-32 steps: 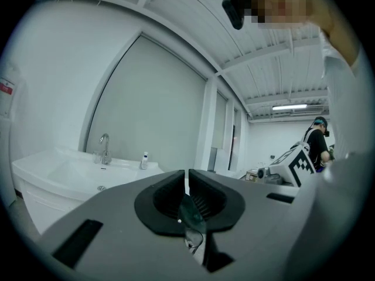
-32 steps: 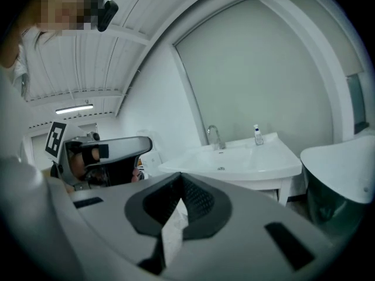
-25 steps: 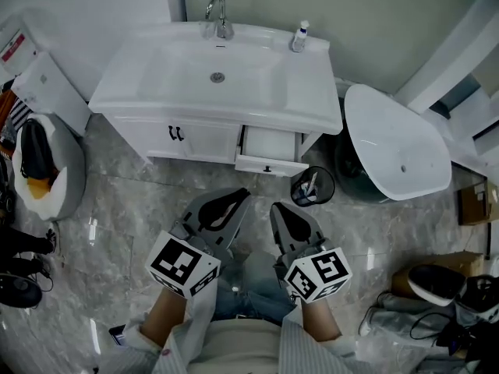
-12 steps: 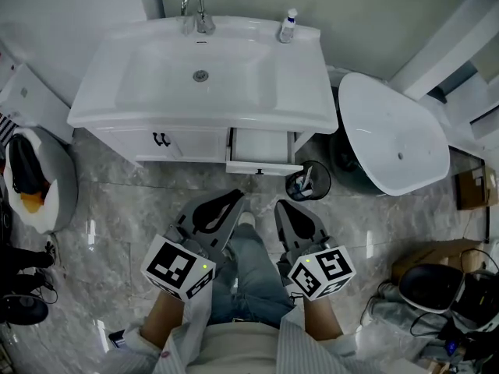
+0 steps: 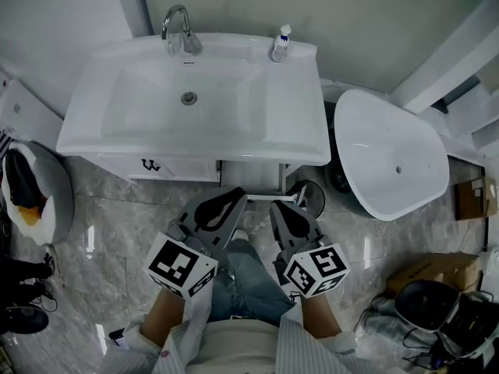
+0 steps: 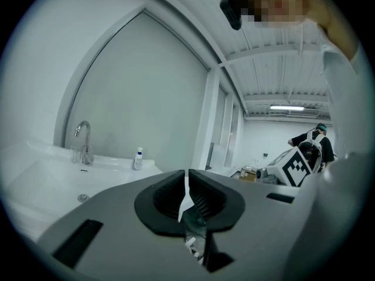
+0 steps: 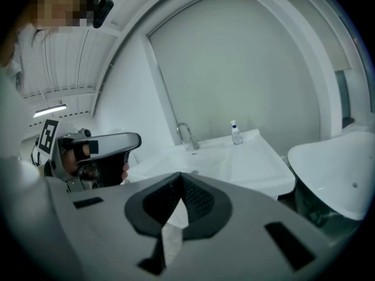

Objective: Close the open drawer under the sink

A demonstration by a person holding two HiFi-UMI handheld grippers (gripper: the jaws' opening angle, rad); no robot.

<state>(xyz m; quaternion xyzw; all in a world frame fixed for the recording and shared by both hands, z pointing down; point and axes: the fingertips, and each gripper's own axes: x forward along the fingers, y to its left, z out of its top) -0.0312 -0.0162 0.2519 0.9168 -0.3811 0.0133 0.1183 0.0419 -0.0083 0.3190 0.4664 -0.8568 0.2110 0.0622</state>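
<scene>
The drawer [image 5: 261, 194] stands open, jutting from under the front edge of the sink [image 5: 93, 135] near its right front corner; only a narrow white strip of it shows past the rim. Just before it hang the left gripper [image 5: 228, 206] and the right gripper [image 5: 284, 213], side by side; whether either touches it cannot be told. Both have their jaws pressed together with nothing between them. A black bin [image 5: 310, 197] sits just right of the drawer. A faucet [image 5: 176, 26] and a bottle [image 5: 279, 44] stand along the sink's back edge.
</scene>
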